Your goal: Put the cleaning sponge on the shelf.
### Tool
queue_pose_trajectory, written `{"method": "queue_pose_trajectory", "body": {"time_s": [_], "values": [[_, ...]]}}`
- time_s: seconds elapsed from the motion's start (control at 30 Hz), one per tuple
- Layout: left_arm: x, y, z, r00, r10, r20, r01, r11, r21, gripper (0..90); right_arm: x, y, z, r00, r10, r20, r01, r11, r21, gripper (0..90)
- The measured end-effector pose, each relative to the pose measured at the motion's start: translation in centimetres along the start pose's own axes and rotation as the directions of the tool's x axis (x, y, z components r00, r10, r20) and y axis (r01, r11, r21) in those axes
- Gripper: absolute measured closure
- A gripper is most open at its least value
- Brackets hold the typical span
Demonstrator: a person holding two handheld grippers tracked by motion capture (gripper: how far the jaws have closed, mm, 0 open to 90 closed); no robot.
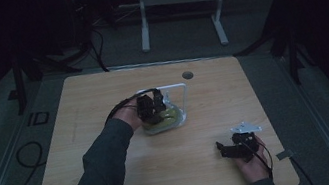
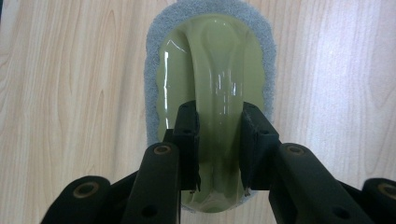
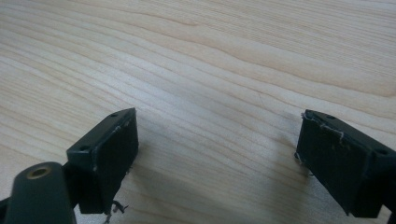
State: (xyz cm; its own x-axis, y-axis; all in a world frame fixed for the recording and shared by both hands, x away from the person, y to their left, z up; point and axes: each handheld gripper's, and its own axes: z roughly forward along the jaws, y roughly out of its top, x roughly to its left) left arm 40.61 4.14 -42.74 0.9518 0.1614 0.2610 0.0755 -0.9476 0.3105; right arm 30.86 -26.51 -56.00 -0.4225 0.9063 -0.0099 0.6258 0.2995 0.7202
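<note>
Now the left gripper [image 2: 219,149] has its fingers clamped on the green handle of a scrubbing pad [image 2: 210,70]; the right gripper [image 3: 217,154] rests wide apart, holding nothing. Next, likely a firm sweep across the surface [image 2: 70,93].

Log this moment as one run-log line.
left claw: shut on green scrubber handle | scrubber pad: flat on table | right claw: open, nothing between jaws, over bare wood

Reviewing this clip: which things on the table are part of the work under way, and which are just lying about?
In the job:
- glossy olive-green plastic scrubber with grey felt pad
- left gripper, shut on its raised handle ridge

Lying about or idle:
- white wire-frame stand, behind the scrubber
- right gripper, open over bare light wooden table
- round hole in the tabletop
</note>
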Motion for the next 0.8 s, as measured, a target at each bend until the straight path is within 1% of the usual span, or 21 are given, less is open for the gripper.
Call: {"method": "queue_pose_trajectory", "body": {"time_s": [0.07, 0.1, 0.17, 0.4, 0.5, 0.63, 0.7, 0.73, 0.8], "values": [[0.0, 0.0, 0.2, 1.0, 0.002, -0.002, -0.002, 1.0, -0.001, 71.7, 0.0, 0.0, 0.0, 1.0, 0.001, 0.0, -0.001, 1.0, 0.0, 12.4], [0.1, 0.1, 0.3, 0.9999, 0.01, -0.003, -0.01, 0.9999, -0.006, 71.7, 0.0, 0.0, 0.0, 1.0, 0.001, 0.0, -0.001, 1.0, 0.0, 12.4], [0.2, 0.2, 0.5, 0.9999, 0.015, 0.002, -0.015, 0.9999, -0.003, 71.7, 0.0, 0.0, 0.0, 1.0, 0.0, 0.0, 0.0, 1.0, 0.0, 12.4], [0.4, 0.3, 1.0, 0.9998, 0.018, 0.009, -0.018, 0.9998, -0.013, 71.7, 0.0, 0.0, 0.0, 1.0, 0.0, 0.0, 0.0, 1.0, 0.0, 12.4], [0.4, 0.4, 1.0, 0.9998, 0.021, 0.007, -0.021, 0.9997, -0.01, 71.7, 0.0, 0.0, 0.0, 1.0, 0.001, 0.0, -0.001, 1.0, 0.0, 12.4], [0.8, 0.8, 0.6, 0.9992, 0.039, -0.003, -0.039, 0.9992, -0.003, 71.7, 0.0, 0.0, 0.0, 1.0, 0.0, 0.0, 0.0, 1.0, 0.0, 12.4], [0.8, 0.8, 0.6, 0.9992, 0.039, -0.003, -0.039, 0.9992, -0.003, 71.7, 0.0, 0.0, 0.0, 1.0, 0.001, 0.0, -0.001, 1.0, 0.0, 12.4], [0.9, 1.1, 0.5, 0.9987, 0.05, -0.012, -0.05, 0.9987, -0.003, 71.7, 0.0, 0.0, 0.0, 1.0, -0.001, 0.0, 0.001, 1.0, -0.001, 12.4], [1.1, 1.1, 0.5, 0.9986, 0.05, -0.016, -0.05, 0.9987, -0.009, 71.7, 0.0, 0.0, 0.0, 1.0, -0.003, 0.001, 0.003, 1.0, -0.002, 12.4]]}}
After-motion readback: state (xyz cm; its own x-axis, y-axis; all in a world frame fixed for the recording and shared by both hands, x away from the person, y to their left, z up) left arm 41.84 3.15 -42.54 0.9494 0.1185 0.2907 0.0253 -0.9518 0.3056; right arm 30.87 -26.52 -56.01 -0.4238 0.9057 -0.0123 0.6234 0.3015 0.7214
